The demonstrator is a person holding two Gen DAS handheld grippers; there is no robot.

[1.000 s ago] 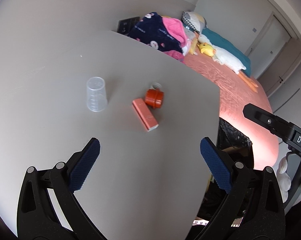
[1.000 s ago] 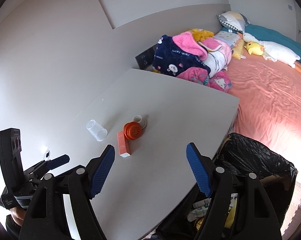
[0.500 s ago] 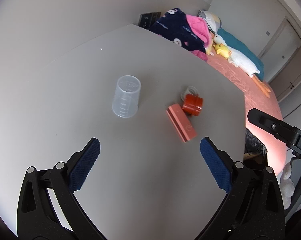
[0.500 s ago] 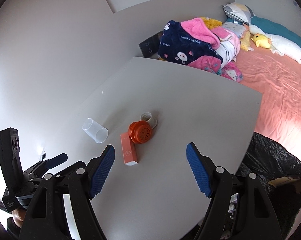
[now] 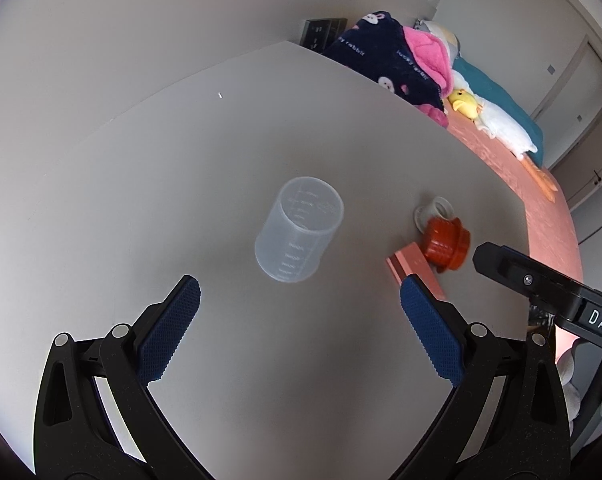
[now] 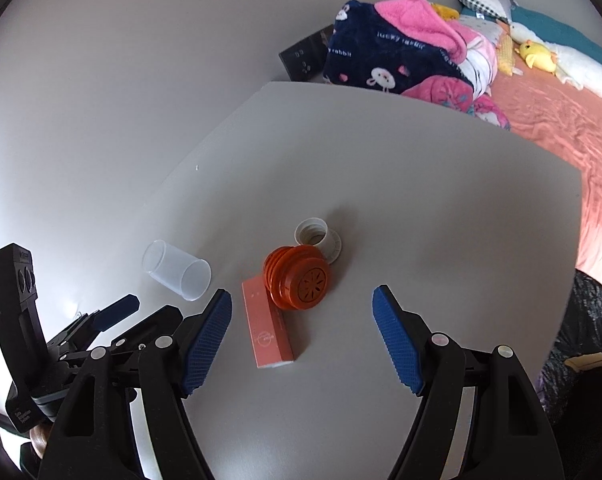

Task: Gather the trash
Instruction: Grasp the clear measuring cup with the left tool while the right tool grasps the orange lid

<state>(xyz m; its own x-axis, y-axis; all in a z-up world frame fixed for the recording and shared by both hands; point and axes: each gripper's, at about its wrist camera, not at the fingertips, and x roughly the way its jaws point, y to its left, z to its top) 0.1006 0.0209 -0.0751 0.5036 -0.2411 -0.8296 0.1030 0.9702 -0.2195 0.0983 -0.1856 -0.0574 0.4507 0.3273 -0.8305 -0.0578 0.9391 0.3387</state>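
Your left gripper (image 5: pixel 297 308) and right gripper (image 6: pixel 301 320) both gape wide, empty. Clear cup (image 5: pixel 299 236) at 12 o'clock of the left; orange box (image 6: pixel 267 324) between the right's pads.

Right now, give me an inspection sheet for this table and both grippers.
Surface: grey table, otherwise bare.
Job's things: clear measuring cup inverted; pink box lying flat; orange ribbed cap on its side against the box; white ring cap just behind it.
Clutter: nothing seen beyond these.
Grippers: left gripper open, empty, short of the cup; right gripper open, empty, above the box.
Cables: nothing seen.
Surroundings: black trash bag at the table's right edge; bed with blankets and a plush duck.
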